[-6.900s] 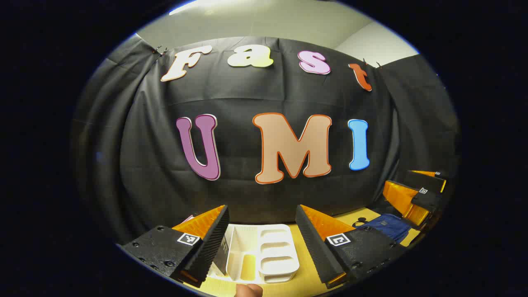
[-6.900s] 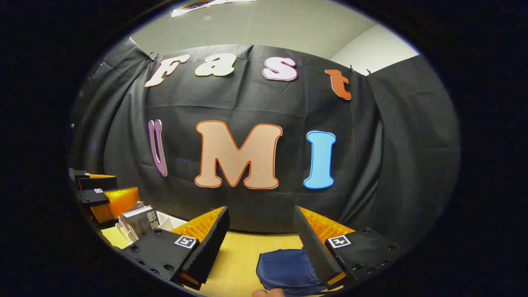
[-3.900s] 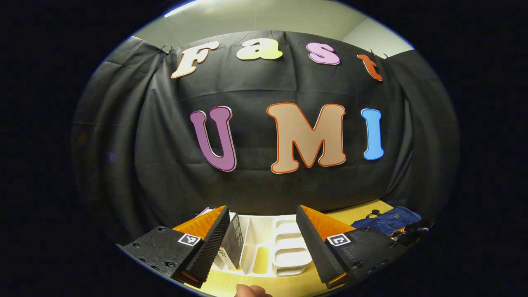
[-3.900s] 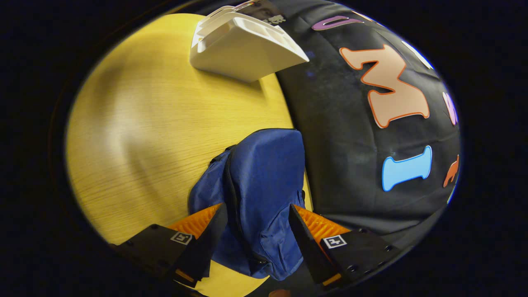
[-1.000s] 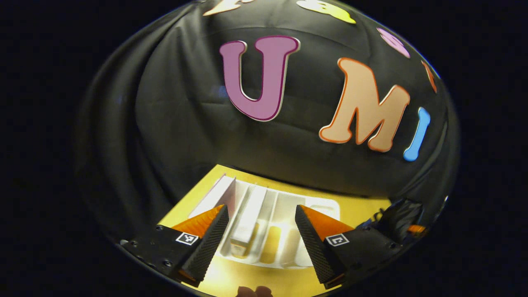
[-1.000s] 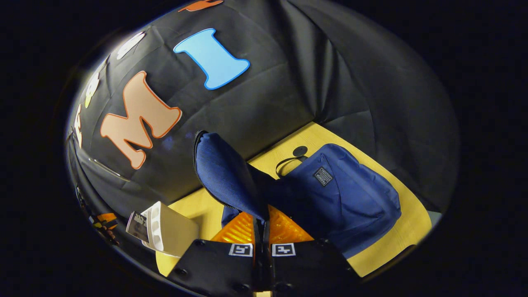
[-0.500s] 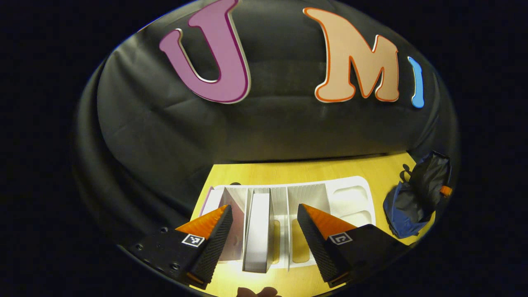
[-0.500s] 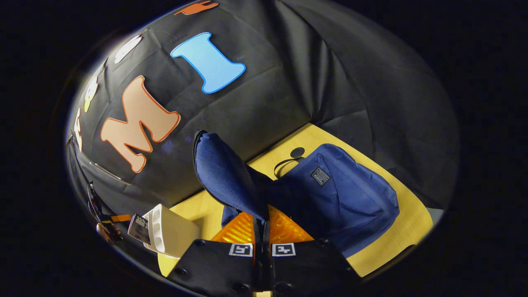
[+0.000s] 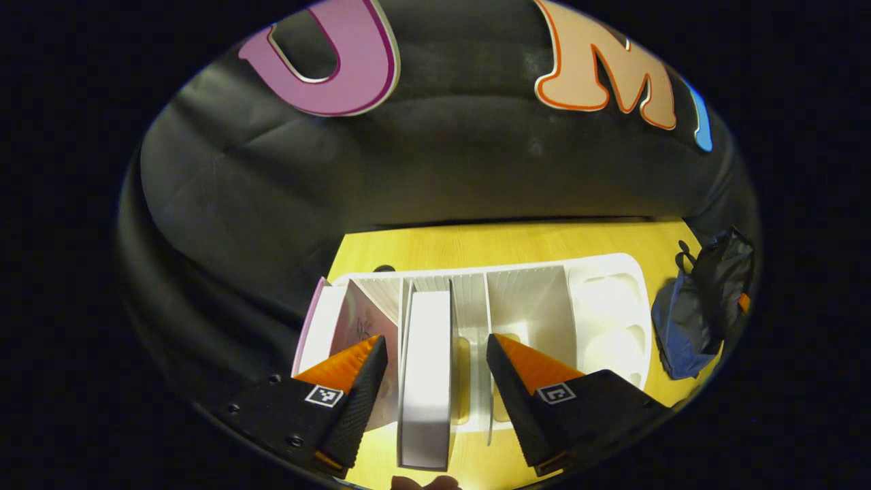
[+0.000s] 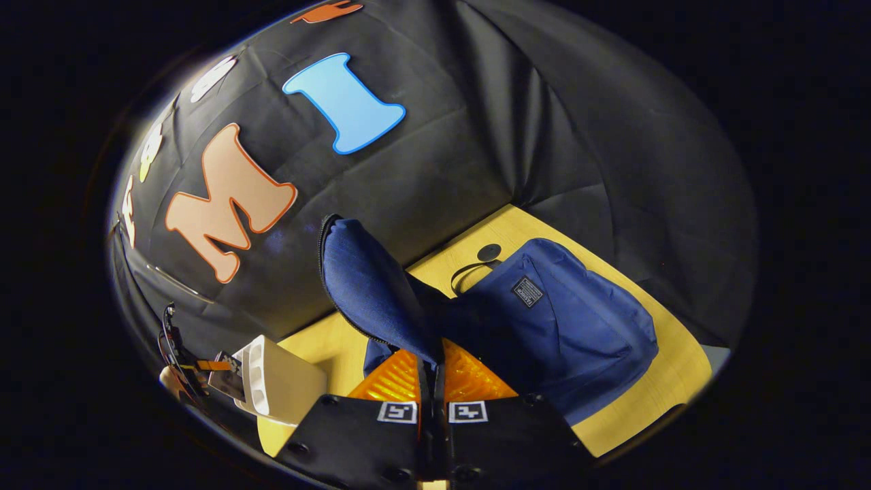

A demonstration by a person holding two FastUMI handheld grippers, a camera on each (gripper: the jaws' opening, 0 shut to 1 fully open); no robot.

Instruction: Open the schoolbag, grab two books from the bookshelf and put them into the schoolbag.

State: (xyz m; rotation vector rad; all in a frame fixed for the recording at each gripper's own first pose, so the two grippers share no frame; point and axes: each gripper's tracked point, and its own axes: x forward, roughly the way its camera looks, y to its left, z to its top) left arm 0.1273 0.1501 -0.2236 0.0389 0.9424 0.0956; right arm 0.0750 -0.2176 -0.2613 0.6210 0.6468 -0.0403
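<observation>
Left gripper [image 9: 435, 354] hangs wide open astride the white book [image 9: 426, 381] in the bookshelf [image 9: 605, 272]. Right gripper [image 10: 433, 371] pinches the schoolbag [image 10: 565, 327] flap [image 10: 367, 286] raised at 12 o'clock. Closing off-centre could catch a divider, or the neighbouring book [image 9: 364, 320] at 10 o'clock.

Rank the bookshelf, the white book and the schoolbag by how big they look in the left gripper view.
1. bookshelf, largest.
2. white book.
3. schoolbag, smallest here, though it sits farther from the camera, so its true size is unsure.

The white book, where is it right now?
In the left gripper view, the white book stands in the bookshelf, between the open left gripper fingers.
</observation>
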